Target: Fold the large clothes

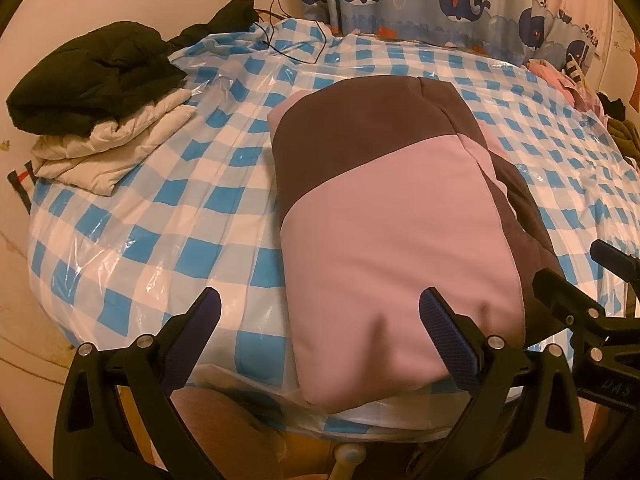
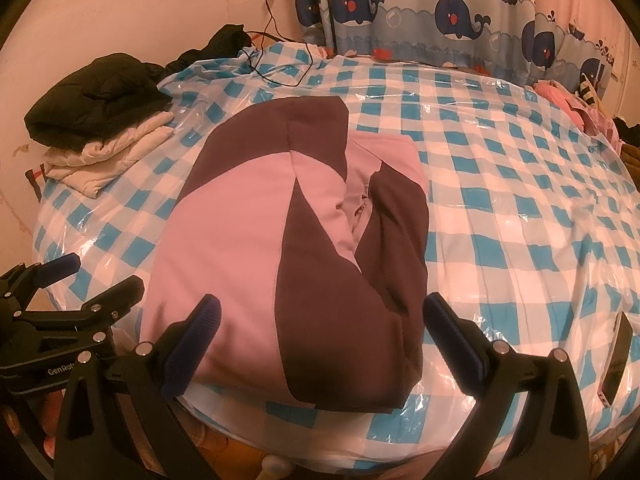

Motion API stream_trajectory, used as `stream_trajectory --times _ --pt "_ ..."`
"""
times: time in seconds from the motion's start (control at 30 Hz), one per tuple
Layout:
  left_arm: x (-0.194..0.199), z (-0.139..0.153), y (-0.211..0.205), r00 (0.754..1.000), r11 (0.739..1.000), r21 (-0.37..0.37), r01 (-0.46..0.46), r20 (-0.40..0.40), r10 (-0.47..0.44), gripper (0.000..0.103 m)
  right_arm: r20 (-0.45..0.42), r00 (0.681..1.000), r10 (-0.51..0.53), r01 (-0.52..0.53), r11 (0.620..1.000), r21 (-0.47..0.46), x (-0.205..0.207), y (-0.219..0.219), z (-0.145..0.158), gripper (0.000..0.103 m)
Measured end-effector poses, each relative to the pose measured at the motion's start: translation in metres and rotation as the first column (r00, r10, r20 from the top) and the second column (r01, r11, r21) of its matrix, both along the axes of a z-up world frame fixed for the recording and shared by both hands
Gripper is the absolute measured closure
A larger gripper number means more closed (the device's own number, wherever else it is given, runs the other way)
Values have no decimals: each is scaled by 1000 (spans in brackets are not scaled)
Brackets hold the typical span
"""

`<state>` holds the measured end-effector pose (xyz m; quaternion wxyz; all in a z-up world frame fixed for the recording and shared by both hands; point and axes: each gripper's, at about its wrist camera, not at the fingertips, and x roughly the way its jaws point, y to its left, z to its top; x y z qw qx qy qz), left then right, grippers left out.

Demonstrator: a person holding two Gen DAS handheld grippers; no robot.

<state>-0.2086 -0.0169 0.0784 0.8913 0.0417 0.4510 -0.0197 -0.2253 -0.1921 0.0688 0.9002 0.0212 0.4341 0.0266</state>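
Through left wrist view: pink-and-brown padded jacket (image 1: 384,216) lying on blue-checked plastic-covered bed (image 1: 168,208), folded into compact rectangle; looks nearly done, perhaps final tidy left. Left hand-held gripper (image 1: 320,316) wide open, empty, right finger over jacket's near edge. Stack of folded black and cream quilted jackets (image 1: 96,120) far left.

Through right wrist view: right hand-held gripper (image 2: 320,320) wide open, empty. Shows tucked sleeve layers on jacket's right side (image 2: 376,216), plus dark phone (image 2: 616,360) on bed, unseen from left.

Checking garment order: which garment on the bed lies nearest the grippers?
The pink-and-brown garment, folded right before both open grippers; the black jacket and white jacket are stacked far left.
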Motion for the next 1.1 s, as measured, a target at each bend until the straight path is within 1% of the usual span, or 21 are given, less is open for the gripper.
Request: stream_trajectory --times 0.27,0.67,1.1 --pt "5 -9 4 1000 1000 -8 2 -23 -2 7 -19 1000 -1 1 1000 1 5 -4 -3 6" --pt "11 -12 9 1000 1000 -3 -3 -29 3 7 -32 999 -6 6 1000 5 9 -7 -11 6" --pt "13 -15 9 999 1000 -3 0 -35 0 7 -32 999 -9 9 1000 8 9 -8 -11 6"
